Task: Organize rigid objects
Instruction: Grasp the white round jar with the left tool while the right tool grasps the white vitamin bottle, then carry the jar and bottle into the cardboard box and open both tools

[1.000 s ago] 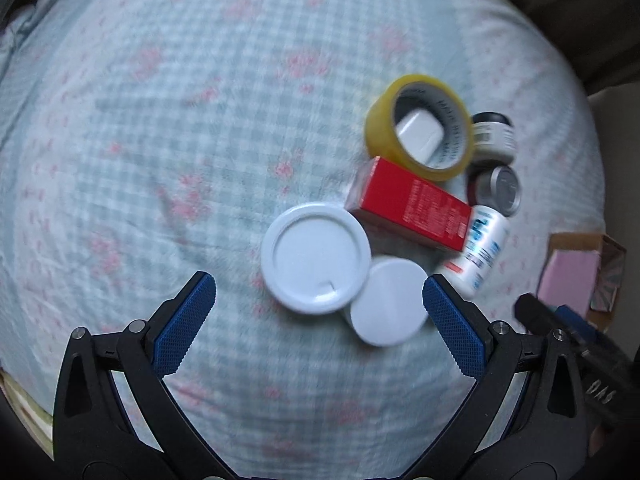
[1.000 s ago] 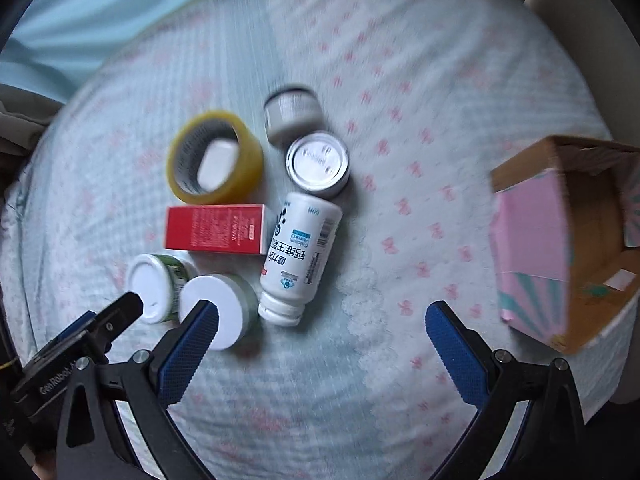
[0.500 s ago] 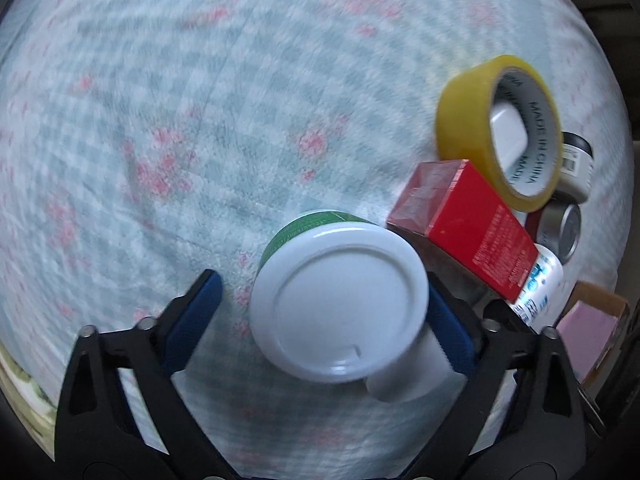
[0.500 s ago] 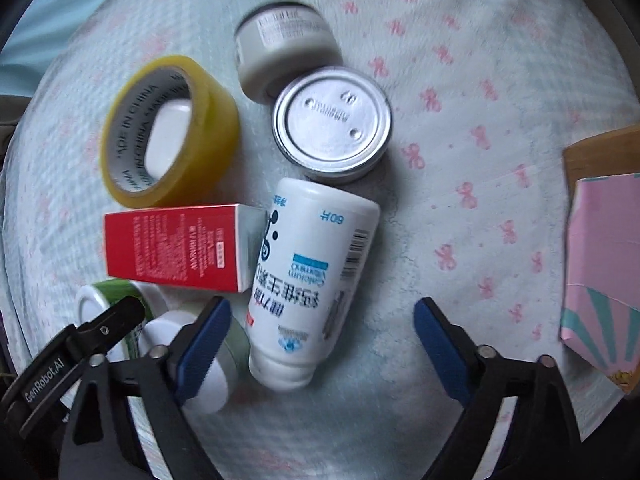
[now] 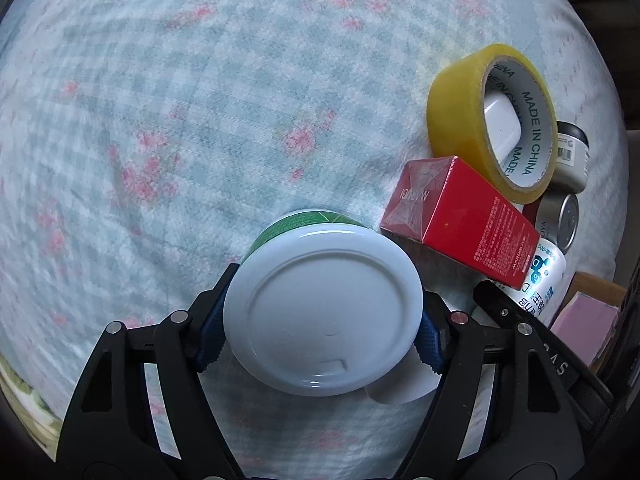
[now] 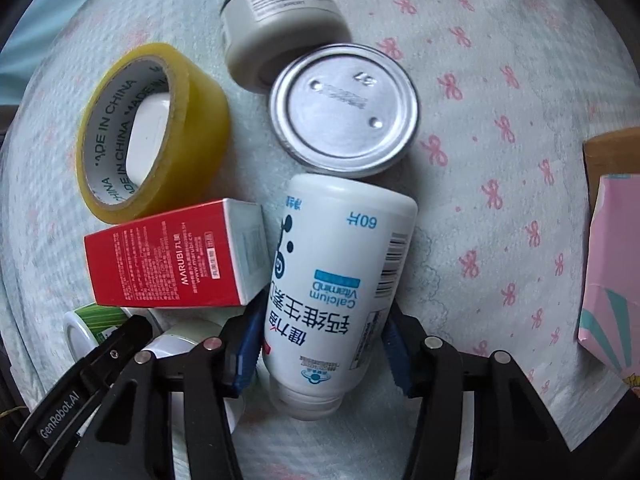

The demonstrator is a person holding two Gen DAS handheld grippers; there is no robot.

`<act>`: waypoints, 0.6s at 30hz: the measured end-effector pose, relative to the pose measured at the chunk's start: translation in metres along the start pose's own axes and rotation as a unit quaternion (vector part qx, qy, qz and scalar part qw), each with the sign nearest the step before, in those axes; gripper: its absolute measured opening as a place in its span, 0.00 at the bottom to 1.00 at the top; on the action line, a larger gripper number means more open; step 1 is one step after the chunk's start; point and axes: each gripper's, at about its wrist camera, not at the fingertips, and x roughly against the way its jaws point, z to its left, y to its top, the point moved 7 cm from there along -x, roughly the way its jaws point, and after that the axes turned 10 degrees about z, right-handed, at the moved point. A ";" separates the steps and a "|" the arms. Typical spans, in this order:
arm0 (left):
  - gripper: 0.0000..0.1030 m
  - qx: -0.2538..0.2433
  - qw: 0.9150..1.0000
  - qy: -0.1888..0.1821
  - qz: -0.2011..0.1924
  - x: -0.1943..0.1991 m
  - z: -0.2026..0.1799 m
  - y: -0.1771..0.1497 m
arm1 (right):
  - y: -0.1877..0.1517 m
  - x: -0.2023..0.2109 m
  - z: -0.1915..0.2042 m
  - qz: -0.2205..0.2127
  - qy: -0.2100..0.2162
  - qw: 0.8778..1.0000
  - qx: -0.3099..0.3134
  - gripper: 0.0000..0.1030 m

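The left gripper (image 5: 322,334) has its blue-padded fingers (image 5: 210,330) closed in against both sides of a round green-walled tub with a wide white lid (image 5: 322,312), gripping it just below the lid rim. The right gripper (image 6: 320,350) has its blue fingers (image 6: 246,350) pressed on either flank of a white plastic calcium and vitamin D bottle (image 6: 340,276) that lies on its side, cap end toward the camera.

Everything rests on a soft quilted bedspread (image 5: 180,100), pale green check with pink flowers on the left gripper's side and pale with small pink bows near the bottle. Taking the red rectangular carton (image 6: 176,256) as the landmark: the bottle touches its white end, the yellow roll of packing tape (image 6: 152,128) lies just beyond it with a white object inside the core, and the green tub sits at its near corner.

Only the right wrist view shows clearly the silver round tin (image 6: 344,108) beyond the bottle's base, the grey cream jar (image 6: 280,20) touching the tin, and the brown cardboard box with a pink lining (image 6: 612,248) well apart from the carton. A second white-lidded tub (image 6: 176,344) shows beside the green one. The left wrist view alone shows the tub's full lid face and the carton's embossed end.
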 end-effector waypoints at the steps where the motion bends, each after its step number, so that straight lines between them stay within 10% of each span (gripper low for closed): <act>1: 0.70 -0.001 1.000 -0.002 -0.003 0.004 0.006 -0.001 | 0.007 0.009 0.002 -0.002 0.007 1.000 -0.004 0.48; 18: 0.70 -0.074 0.993 -0.001 -0.093 0.113 0.018 -0.059 | -0.075 0.126 0.005 -0.085 0.062 0.994 0.004 0.48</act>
